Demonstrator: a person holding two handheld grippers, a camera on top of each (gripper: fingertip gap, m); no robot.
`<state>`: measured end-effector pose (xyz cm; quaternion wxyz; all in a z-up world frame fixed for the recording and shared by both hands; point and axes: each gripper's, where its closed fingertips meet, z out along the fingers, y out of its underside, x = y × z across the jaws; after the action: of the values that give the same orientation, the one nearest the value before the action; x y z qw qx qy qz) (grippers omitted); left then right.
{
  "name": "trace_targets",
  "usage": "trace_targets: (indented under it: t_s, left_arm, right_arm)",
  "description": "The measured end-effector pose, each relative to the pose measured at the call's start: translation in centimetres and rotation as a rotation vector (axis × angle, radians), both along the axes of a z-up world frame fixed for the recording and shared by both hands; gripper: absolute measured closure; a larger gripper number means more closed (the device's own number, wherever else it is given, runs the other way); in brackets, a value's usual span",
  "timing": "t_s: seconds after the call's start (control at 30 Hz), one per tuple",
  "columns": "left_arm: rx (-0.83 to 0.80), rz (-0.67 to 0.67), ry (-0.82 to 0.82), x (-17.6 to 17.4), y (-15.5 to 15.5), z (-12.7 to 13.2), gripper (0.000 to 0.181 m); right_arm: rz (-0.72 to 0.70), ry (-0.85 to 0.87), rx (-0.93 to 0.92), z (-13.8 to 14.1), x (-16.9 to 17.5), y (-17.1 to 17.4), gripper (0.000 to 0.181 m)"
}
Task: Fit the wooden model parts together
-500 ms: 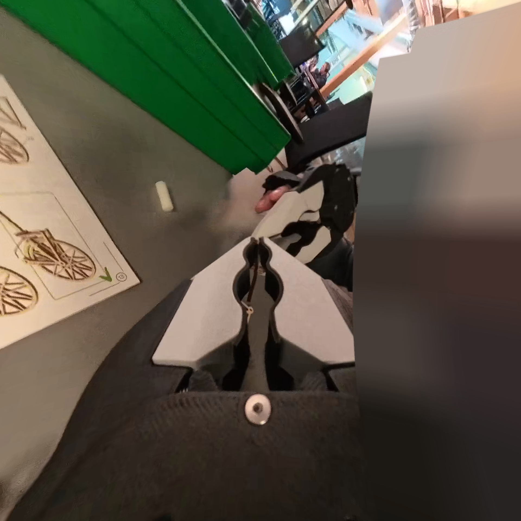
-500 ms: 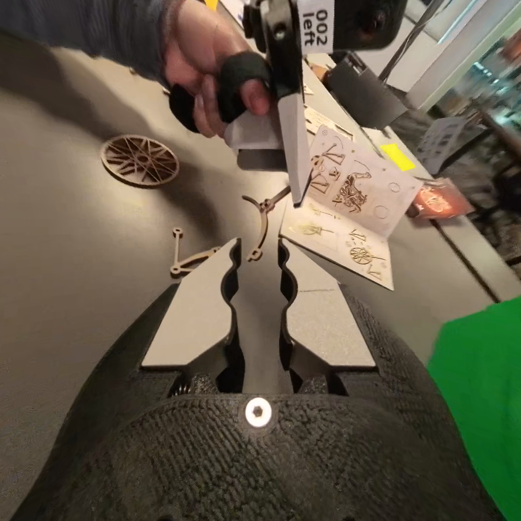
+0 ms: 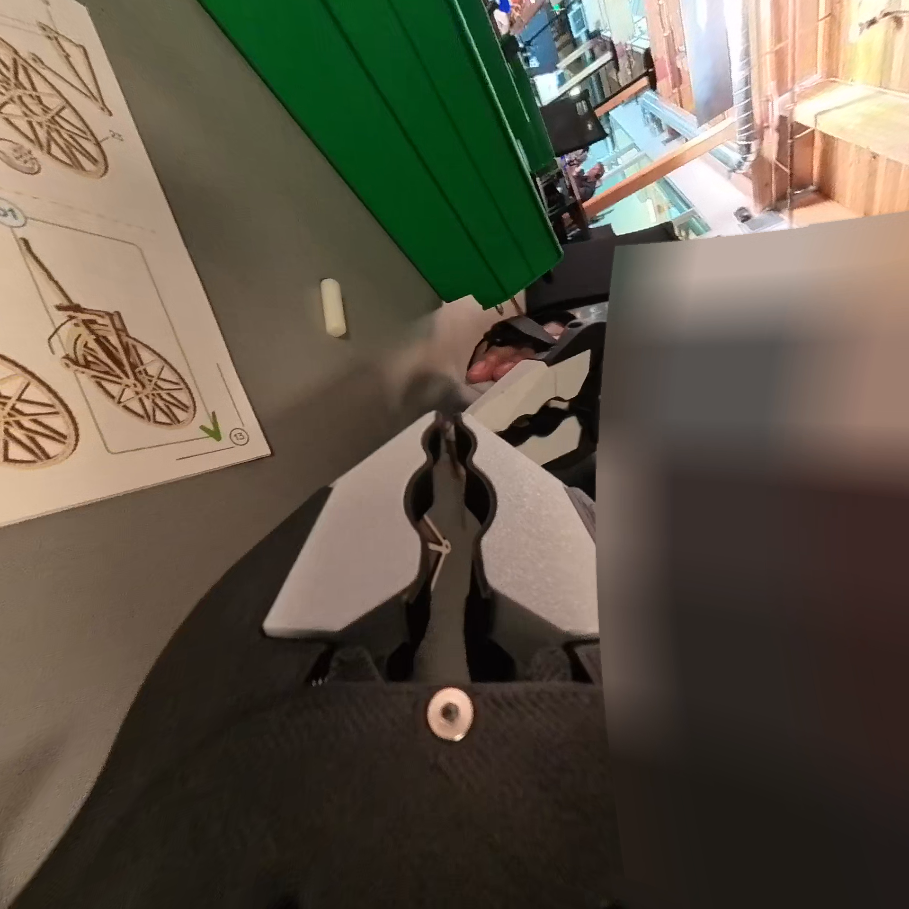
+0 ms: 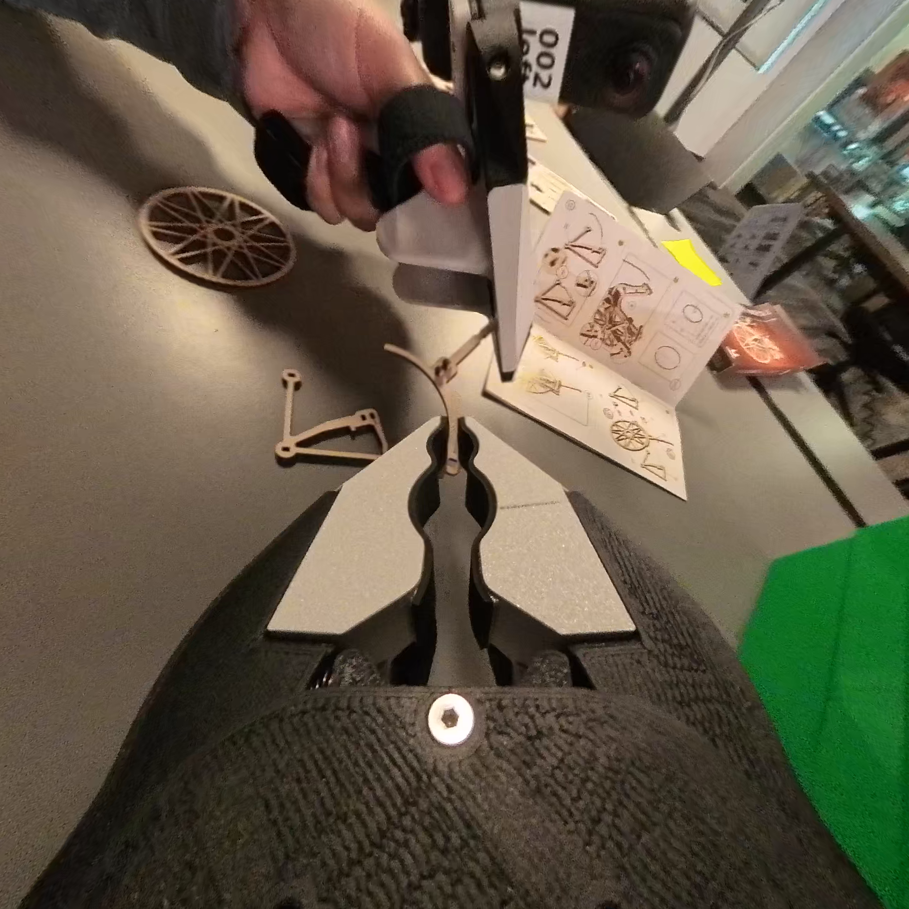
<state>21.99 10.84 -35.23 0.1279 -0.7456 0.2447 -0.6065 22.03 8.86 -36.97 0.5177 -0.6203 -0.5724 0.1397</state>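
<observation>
Left wrist view. Your left gripper (image 3: pixel 446 424) is turned on its side above the grey table (image 3: pixel 236 206). Its jaws are clenched at the tips on a thin wooden part (image 3: pixel 451 455), seen edge-on and blurred where it leaves the tips. To the left lies the open instruction booklet (image 3: pixel 98 315), printed with drawings of spoked wheels. A small white peg (image 3: pixel 332 315) rests on the table between the booklet and a green bin (image 3: pixel 393 128). Beyond the tips your right gripper (image 3: pixel 536 408) shows in part, with fingers of the right hand (image 3: pixel 492 366) on its handle; the rest falls under a blur patch.

Right wrist view. Your right gripper (image 4: pixel 450 425) has its jaws drawn close upon the lower end of the curved wooden part (image 4: pixel 445 393), an arc with a straight strut. The strut's far end runs in behind the tips of your left gripper (image 4: pixel 509 374), which your left hand (image 4: pixel 344 113) holds from above; the part is thus carried between both grippers, clear of the table (image 4: pixel 98 492). A wooden triangular frame piece (image 4: pixel 334 438) lies flat just left of the right fingertips, and a wooden spoked wheel (image 4: pixel 216 236) lies farther off to the left. The booklet (image 4: pixel 615 354) stands half open to the right. A green bin (image 4: pixel 836 688) fills the lower right corner.
</observation>
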Motion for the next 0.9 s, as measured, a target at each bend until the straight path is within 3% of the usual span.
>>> trace_targets:
  t_s: [0.03,0.07,0.13,0.4,0.57,0.67,0.83,0.9]
  left_arm:
    - [0.028,0.025,0.027,-0.2,0.3,-0.3,0.167]
    - [0.089,0.043,0.048,-0.5,0.4,-0.4,0.152]
    - [0.263,0.072,0.080,-1.4,0.3,-0.2,0.141]
    - [0.768,0.010,0.357,-2.8,-3.1,-2.3,0.138]
    - [0.797,-0.058,0.452,-2.8,-4.4,-4.3,0.149]
    - [0.798,-0.075,0.440,-2.5,-5.0,-4.4,0.162]
    - [0.893,-0.086,0.469,-2.3,-5.2,-4.4,0.163]
    - [0.915,-0.107,0.462,-2.2,-5.5,-4.5,0.176]
  right_arm:
    - [0.008,0.022,-0.037,0.0,0.0,-0.2,0.180]
    - [0.020,0.048,-0.077,0.0,-0.1,-0.4,0.181]
    - [0.039,0.073,-0.156,-0.3,0.0,-0.8,0.181]
    - [-0.070,0.013,-0.314,-2.1,-0.5,-0.8,0.180]
    - [-0.142,0.002,-0.346,-2.6,-0.4,-1.3,0.180]
    - [-0.176,-0.017,-0.364,-3.1,0.0,-1.6,0.180]
    - [-0.165,-0.003,-0.399,-3.1,-0.4,-2.4,0.180]
    - [-0.169,-0.015,-0.394,-3.2,-0.5,-2.5,0.180]
